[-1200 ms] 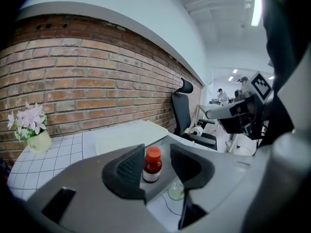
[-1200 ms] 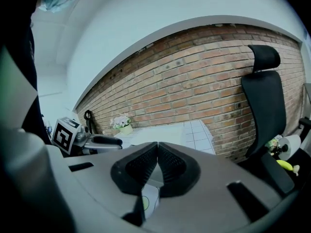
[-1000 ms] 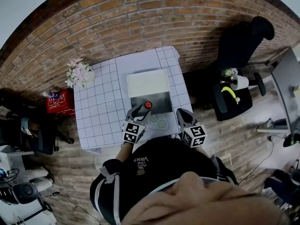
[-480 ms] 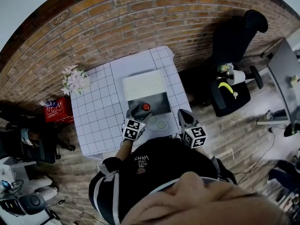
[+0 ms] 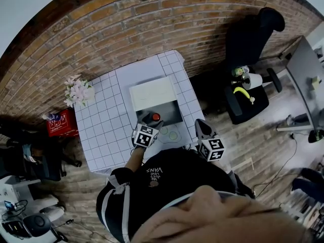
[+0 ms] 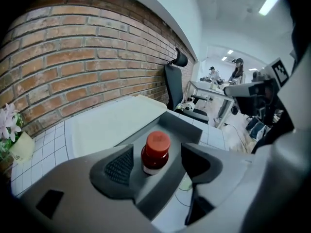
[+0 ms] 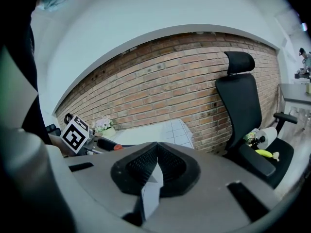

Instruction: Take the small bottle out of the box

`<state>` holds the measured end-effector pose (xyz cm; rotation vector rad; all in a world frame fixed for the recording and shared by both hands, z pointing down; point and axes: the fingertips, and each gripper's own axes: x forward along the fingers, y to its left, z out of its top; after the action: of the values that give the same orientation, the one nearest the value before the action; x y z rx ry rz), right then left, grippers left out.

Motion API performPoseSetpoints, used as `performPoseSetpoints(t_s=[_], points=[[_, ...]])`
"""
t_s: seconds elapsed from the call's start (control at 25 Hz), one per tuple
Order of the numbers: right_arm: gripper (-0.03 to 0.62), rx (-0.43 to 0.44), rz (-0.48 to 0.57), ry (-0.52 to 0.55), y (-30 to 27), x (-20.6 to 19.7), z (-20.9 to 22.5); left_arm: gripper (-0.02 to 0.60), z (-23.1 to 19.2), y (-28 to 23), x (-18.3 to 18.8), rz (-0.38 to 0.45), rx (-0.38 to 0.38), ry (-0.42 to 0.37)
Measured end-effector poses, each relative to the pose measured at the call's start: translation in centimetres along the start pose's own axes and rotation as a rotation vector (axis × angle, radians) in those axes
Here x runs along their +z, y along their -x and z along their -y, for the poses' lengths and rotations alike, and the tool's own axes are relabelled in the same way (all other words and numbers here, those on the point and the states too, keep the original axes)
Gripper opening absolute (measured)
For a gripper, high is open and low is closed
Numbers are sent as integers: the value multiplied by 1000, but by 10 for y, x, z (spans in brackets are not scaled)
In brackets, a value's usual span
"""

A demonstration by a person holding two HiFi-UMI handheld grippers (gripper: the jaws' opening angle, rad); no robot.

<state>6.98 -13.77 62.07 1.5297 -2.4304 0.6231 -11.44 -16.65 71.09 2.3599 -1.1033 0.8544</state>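
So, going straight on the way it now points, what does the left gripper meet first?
Probably the red-capped small bottle in the grey box, between the just-opened jaws of the left gripper; depth unclear.

small bottle (image 6: pixel 155 152): red cap, upright | inside open grey box (image 6: pixel 188 126)

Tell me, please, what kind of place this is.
Probably an office or workroom: a black high-backed office chair stands by a red brick wall, near a table under a white squared cloth, and pale desks under ceiling strip lights show further back.
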Motion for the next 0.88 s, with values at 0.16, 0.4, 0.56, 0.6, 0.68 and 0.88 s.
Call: performPoseSetpoints(t_s=[0.16, 0.4, 0.56, 0.6, 0.68, 0.88], points=[[2, -21, 2, -11, 3, -1, 7, 298, -2, -11, -7, -21, 7, -19], [2, -31, 1, -18, 7, 2, 13, 297, -1, -19, -12, -66, 15, -41], [2, -32, 2, -14, 5, 2, 16, 295, -3, -24, -17, -81, 22, -43], [2, -33, 2, -13, 5, 3, 17, 291, -4, -24, -18, -89, 26, -47], [2, -35, 0, -14, 5, 3, 19, 256, -4, -24, -19, -95, 33, -55], [2, -36, 5, -10, 3, 6, 23, 213, -7, -24, -18, -94, 49, -58]])
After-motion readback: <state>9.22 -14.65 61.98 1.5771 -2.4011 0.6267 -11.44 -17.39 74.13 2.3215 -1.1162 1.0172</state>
